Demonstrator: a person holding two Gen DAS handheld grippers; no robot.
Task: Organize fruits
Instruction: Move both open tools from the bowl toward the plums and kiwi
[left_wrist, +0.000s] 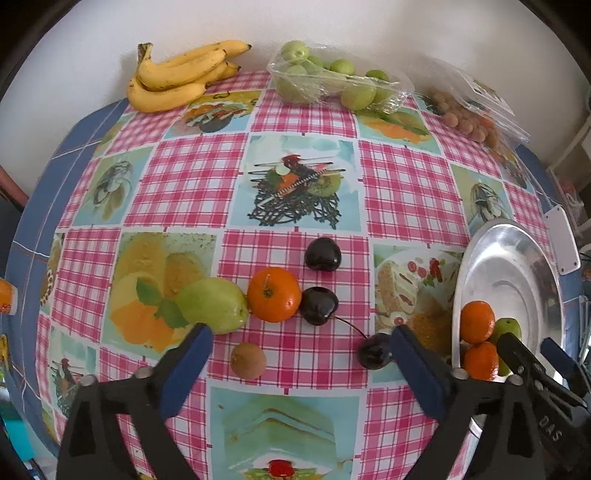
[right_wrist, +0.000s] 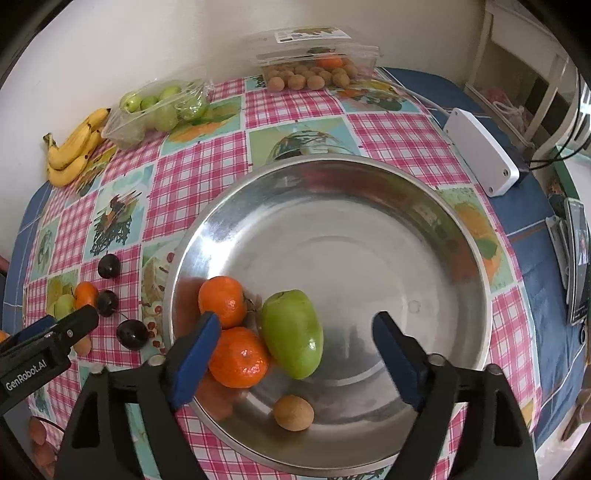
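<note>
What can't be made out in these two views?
- Cherry, left view: its right side hidden behind the left claw's finger.
- Lower tangerine, right view: left edge behind the right claw's finger.
- Box label, right view: too small to read.

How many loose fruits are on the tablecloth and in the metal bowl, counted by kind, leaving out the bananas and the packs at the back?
Tangerines: 3, two in the metal bowl at and, one on the cloth
Green fruits: 2
Dark cherries: 3
Small brown fruits: 2
Total: 10
</note>
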